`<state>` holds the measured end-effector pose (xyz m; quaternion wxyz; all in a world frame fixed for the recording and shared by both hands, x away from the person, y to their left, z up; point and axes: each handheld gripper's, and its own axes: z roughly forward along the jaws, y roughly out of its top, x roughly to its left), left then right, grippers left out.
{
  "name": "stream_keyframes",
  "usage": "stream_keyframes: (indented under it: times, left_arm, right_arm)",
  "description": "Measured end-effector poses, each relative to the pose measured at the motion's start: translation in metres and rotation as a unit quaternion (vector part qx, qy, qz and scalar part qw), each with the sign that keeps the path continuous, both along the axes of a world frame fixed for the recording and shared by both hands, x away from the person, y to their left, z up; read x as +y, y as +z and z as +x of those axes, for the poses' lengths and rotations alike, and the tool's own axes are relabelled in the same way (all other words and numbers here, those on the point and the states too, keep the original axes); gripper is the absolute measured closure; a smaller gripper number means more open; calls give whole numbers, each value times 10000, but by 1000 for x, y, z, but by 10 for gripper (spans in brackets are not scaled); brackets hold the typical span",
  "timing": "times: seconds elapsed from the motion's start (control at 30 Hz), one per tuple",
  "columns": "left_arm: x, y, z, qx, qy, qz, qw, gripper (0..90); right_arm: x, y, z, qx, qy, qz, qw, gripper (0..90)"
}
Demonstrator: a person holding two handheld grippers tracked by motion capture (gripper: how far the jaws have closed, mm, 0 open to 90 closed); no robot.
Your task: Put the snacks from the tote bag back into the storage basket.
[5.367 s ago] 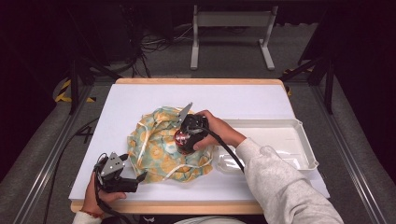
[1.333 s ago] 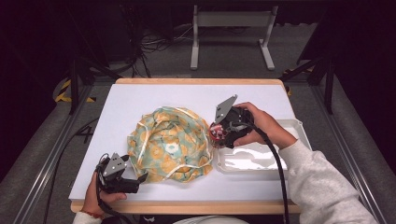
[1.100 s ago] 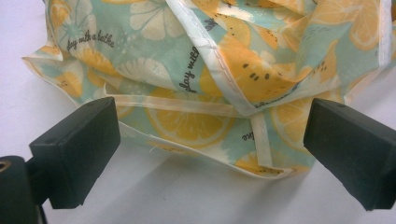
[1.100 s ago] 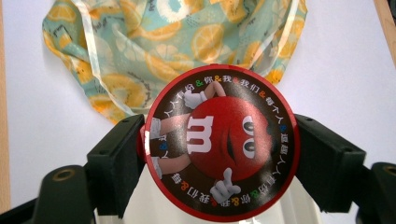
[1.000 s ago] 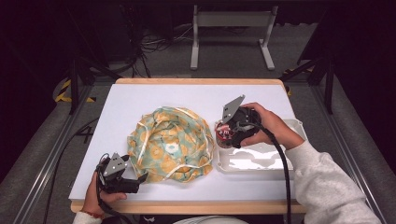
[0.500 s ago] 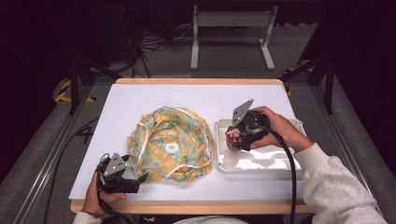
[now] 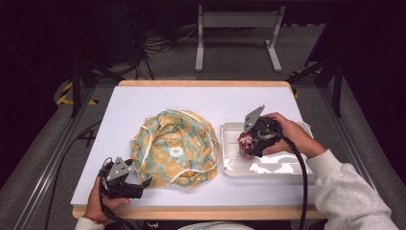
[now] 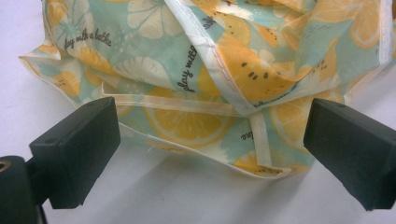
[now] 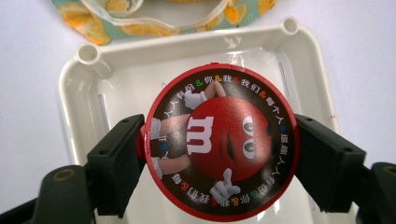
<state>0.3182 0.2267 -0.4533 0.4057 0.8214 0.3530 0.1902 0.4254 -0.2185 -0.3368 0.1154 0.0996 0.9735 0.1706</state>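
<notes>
A round red candy tub (image 9: 219,142) with a cartoon lid is clamped between the jaws of my right gripper (image 7: 250,142), held just above the inside of a white plastic tray (image 7: 268,165) at the table's right. The tray's rim (image 9: 88,53) lies beyond the tub in the right gripper view. A crumpled lemon-print cloth bag (image 7: 174,146) lies in the table's middle. My left gripper (image 7: 131,184) rests at the front left corner with its jaws wide apart. The bag's hem (image 8: 201,140) lies just ahead of them, untouched.
The white tabletop (image 7: 143,103) has a wooden front edge (image 7: 191,212). Black cables trail from both grippers. A metal stand (image 7: 237,28) and cabling stand on the dark floor behind the table.
My right gripper has carried the red tub rightward and downward from beside the bag to over the tray. The left gripper and the bag have stayed put.
</notes>
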Motion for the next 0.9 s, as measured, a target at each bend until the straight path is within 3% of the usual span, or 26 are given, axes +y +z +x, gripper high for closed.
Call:
stream_keyframes:
  times: [0.53, 0.9]
  left_arm:
    - [-1, 0, 0, 26, -19, 17, 10000, 45]
    - [-1, 0, 0, 24, -42, 14, 10000, 46]
  right_arm:
    - [-22, -18, 5, 115, -177, -60, 9998, 235]
    - [-30, -22, 7, 157, -116, -97, 9998, 234]
